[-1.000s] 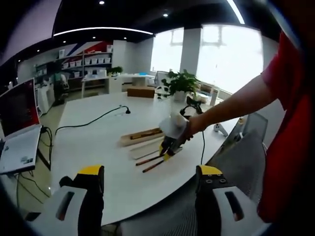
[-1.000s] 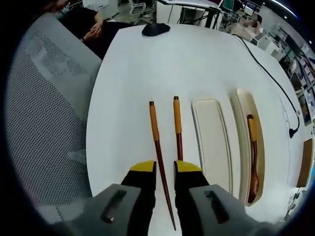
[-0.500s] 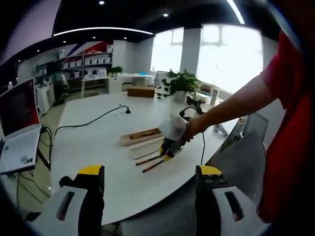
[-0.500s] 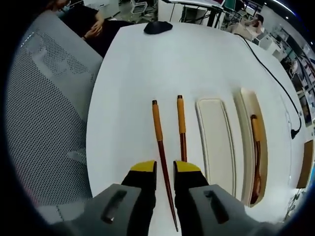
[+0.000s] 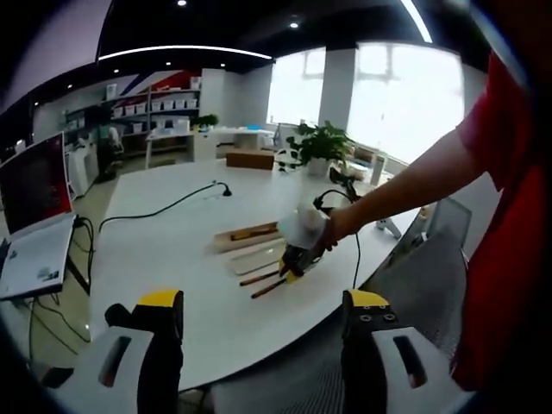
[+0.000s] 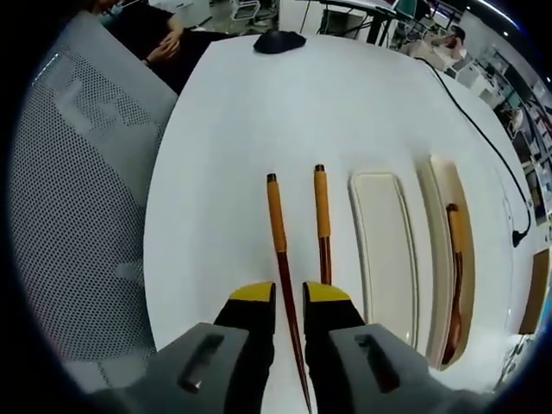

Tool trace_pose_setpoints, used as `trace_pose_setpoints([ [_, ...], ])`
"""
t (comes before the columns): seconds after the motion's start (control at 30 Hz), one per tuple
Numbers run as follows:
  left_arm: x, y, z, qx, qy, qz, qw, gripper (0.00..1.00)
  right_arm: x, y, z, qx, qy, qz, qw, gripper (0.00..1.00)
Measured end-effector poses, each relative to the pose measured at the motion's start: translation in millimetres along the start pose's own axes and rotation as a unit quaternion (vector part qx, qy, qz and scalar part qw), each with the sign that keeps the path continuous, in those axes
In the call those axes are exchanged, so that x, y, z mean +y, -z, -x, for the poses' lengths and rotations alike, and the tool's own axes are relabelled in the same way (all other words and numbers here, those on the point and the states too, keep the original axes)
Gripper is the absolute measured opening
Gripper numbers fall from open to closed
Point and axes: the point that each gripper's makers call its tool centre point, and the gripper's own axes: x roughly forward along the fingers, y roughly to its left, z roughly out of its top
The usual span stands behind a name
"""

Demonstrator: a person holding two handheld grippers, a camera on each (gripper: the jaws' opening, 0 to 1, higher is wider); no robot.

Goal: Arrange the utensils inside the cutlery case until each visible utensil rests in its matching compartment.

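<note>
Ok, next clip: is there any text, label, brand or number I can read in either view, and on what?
None can be read.
The boxes on the far shelves are too small and blurred to show any lettering.
The laptop bears marks too small to make out.
The chopsticks, the cutlery case and both claws carry no visible text.

Office clutter around the white table [image 5: 164, 259]

Potted plant [image 5: 317, 147], black cable [image 5: 155, 211], laptop [image 5: 30, 220], mesh chair [image 6: 78, 172], black mouse [image 6: 278, 40].
</note>
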Motion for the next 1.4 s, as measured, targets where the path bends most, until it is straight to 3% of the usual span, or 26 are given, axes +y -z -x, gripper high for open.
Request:
trace_pose_setpoints([
  [0.53, 2.4, 2.2, -2, -0.001, -0.002, 0.004, 1.0000, 0.76, 3, -2.7, -3, 0.016, -0.012, 0.026, 0.9995, 0.05],
  [0.67, 3.1, 2.8, -2, 0.000, -0.001, 0.003, 1.0000, 0.76, 2, -2.8, -3, 0.021, -0.013, 0.008, 0.9997, 0.03],
  [0.9, 3.6, 1.4, -3, -0.001, 0.000, 0.000, 1.0000, 0.76, 3, -3.2, -4, 0.013, -0.008, 0.019, 0.9997, 0.01],
  [1.13, 3.4, -1.0, -2, 0.000, 0.000, -0.006, 1.0000, 0.76, 5, -3.4, -3, 0.015, -0.027, 0.000, 0.9995, 0.00],
  [1.4, 4.8, -2.5, -1, -0.003, -0.004, -0.005, 1.0000, 0.76, 10, -8.0, 6, -0.007, -0.036, -0.013, 0.9992, 0.00],
])
